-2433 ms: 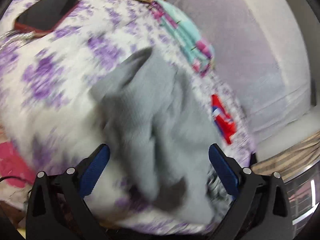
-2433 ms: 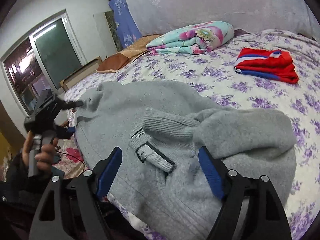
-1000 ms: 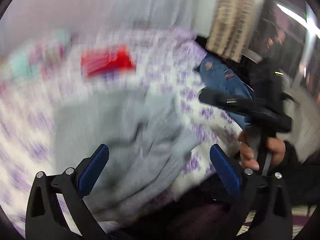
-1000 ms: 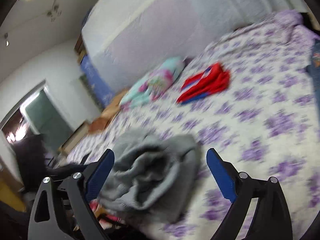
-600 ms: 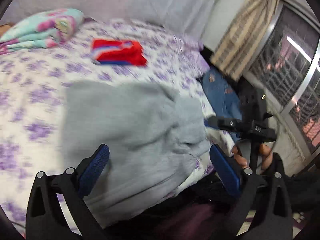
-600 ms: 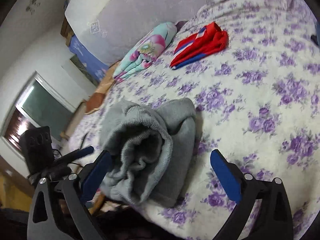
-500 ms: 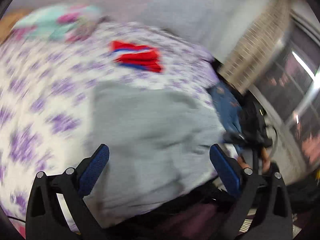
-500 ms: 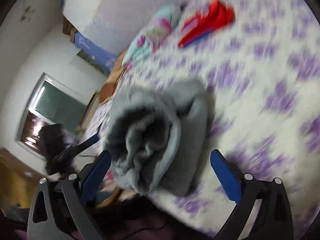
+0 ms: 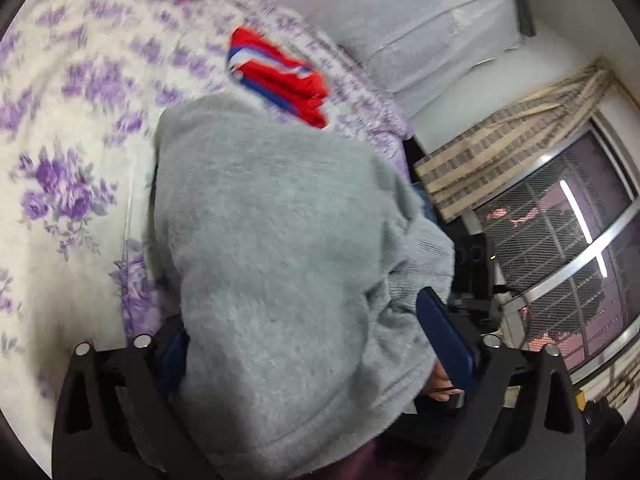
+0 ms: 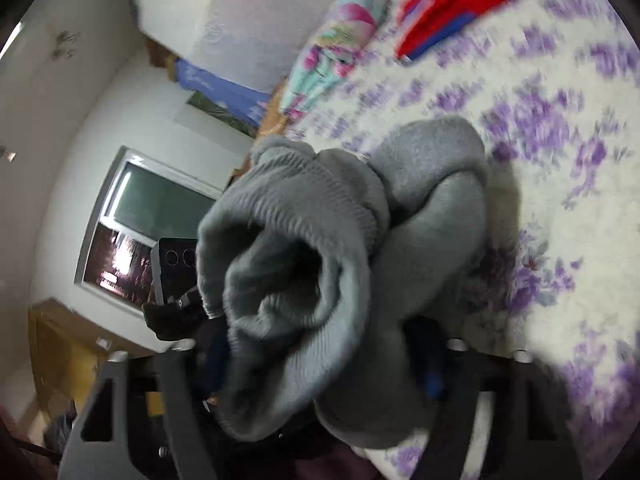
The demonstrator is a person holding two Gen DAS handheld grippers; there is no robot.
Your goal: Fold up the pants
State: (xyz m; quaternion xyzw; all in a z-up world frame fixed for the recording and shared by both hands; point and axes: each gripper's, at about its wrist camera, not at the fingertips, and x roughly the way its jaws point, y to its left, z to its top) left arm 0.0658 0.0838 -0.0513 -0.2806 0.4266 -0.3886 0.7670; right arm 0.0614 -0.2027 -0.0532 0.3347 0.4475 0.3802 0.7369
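Closing the left gripper from a wide spread, with the grey pants bunched thick between the jaws. Looks released rather than clamped: right-hand blue pad bare at the cloth's edge, the other pad half buried under fleece. Closing the right gripper too, again with the pants filling the gap. Cannot tell whether pinching or loose there, with both pads nearly swallowed by cloth and blurred.

Lying as a rolled, lumpy bundle at the near edge of the bed, on the floral sheet, ribbed waistband gaping toward the right wrist camera. Blocking most of both views and hiding the far gripper's fingers in each.

Farther out on the sheet, well apart from the bundle: a red garment with blue and white stripes, then a folded blanket in teal and pink near the wall. Off the bed on one side, a striped curtain beside a meshed window; on the other, a second window above a wooden cabinet
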